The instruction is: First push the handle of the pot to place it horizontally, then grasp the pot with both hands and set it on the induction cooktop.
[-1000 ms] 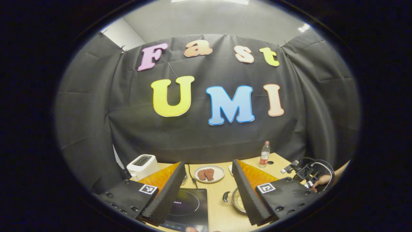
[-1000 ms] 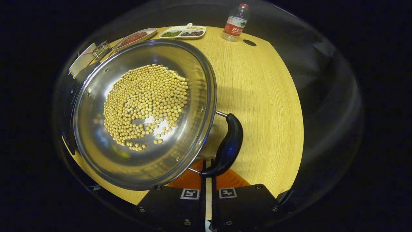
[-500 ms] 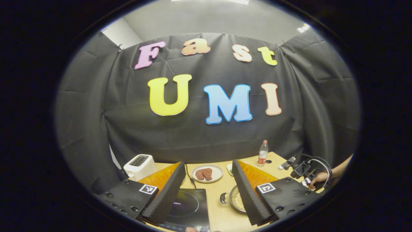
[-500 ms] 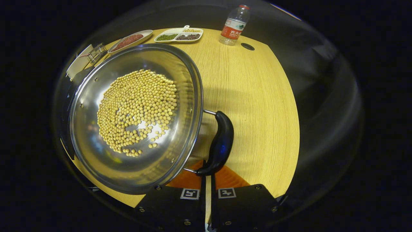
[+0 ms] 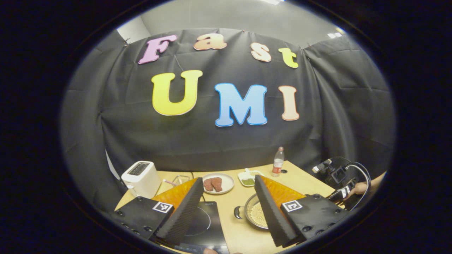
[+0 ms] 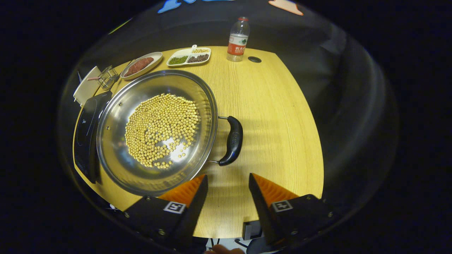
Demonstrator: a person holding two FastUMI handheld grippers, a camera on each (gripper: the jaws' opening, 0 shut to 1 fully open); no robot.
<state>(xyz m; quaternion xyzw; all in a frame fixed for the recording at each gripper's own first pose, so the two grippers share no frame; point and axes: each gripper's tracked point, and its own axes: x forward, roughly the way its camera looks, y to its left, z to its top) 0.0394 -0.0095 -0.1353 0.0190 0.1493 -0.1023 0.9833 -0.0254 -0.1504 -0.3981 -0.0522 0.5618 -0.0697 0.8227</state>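
In the right gripper view the right gripper (image 6: 226, 183) hangs above the wooden surface (image 6: 279, 116) with its jaws spread apart and nothing between them. Just ahead sits the steel pot (image 6: 116, 148), its bottom covered with yellow beans (image 6: 160, 128); its black handle (image 6: 233, 141) points toward the bare side of the surface — apart from the jaws. The induction cooktop (image 6: 84, 134) lies on the pot's far side, partly hidden by the rim. In the left gripper view the left gripper (image 5: 229, 208) is held high, jaws wide open and empty, over the cooktop (image 5: 206, 225) and the pot (image 5: 247, 211). Beyond stand a toaster (image 5: 140, 178), a plate of meat (image 5: 219, 182) and a bottle (image 5: 278, 162).
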